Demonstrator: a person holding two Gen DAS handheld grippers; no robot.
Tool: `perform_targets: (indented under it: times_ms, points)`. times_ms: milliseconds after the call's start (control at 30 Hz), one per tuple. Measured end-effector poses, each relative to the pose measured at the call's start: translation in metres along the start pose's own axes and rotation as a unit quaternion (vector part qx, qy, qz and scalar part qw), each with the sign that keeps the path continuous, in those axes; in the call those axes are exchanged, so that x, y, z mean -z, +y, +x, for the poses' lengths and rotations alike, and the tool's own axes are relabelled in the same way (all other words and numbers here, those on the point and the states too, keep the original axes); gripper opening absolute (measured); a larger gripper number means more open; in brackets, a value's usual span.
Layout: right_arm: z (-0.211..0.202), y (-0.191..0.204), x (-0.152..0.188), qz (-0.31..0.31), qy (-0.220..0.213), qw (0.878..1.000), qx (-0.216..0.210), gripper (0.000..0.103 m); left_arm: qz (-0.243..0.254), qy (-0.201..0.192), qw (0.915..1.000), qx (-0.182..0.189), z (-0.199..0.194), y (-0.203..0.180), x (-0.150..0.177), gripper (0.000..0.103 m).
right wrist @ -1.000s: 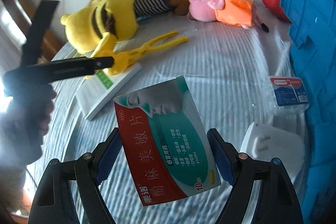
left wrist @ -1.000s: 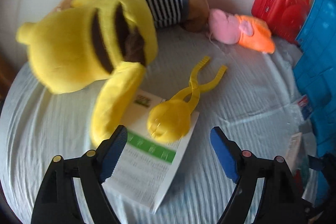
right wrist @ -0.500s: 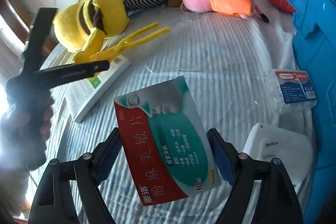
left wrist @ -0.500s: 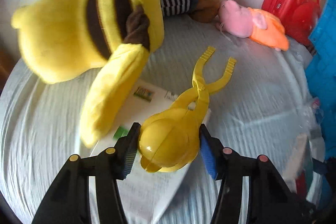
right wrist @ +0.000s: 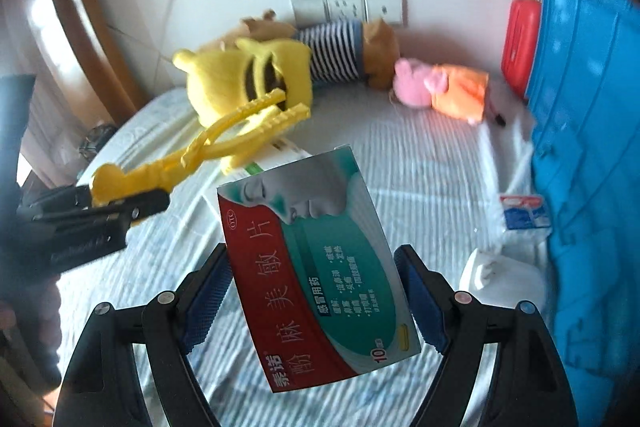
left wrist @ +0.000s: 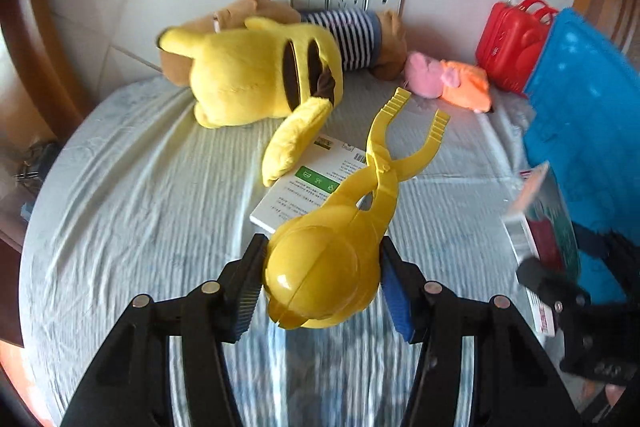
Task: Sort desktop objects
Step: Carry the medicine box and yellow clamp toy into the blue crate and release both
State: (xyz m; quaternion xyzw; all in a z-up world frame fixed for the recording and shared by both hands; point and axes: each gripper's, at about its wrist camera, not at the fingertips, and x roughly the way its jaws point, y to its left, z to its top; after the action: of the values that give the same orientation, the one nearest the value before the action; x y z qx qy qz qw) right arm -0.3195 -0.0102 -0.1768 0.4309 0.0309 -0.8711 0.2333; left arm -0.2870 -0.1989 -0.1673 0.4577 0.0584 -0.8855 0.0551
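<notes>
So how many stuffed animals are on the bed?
3, all near the wall: the yellow plush in front, the striped-shirt bear behind it, the pink pig plush to their right. More could be hidden.

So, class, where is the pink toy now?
Left wrist view: the pink toy lies at the back right, between the striped bear and the red case.
</notes>
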Motion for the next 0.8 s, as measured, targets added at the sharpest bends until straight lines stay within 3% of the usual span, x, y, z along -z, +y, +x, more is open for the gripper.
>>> perform_targets:
  times_ms: [467,667,800]
  points:
    - [-0.141,0.063,0.014,-0.02,-0.103,0.991,0.087,0.082,0.036,-0.096,0.9925,0.067,-0.132,0.002,0.03,0.053]
    - [-0.211,0.059,0.027,-0.007,-0.145,0.98,0.136,0.082,0.069,-0.137,0.9818,0.112,-0.175,-0.031,0.028,0.053]
    - [-0.27,0.037,0.039,0.013,-0.179,0.969,0.169,0.082,0.101,-0.163,0.9708,0.144,-0.2,-0.073,0.019,0.053]
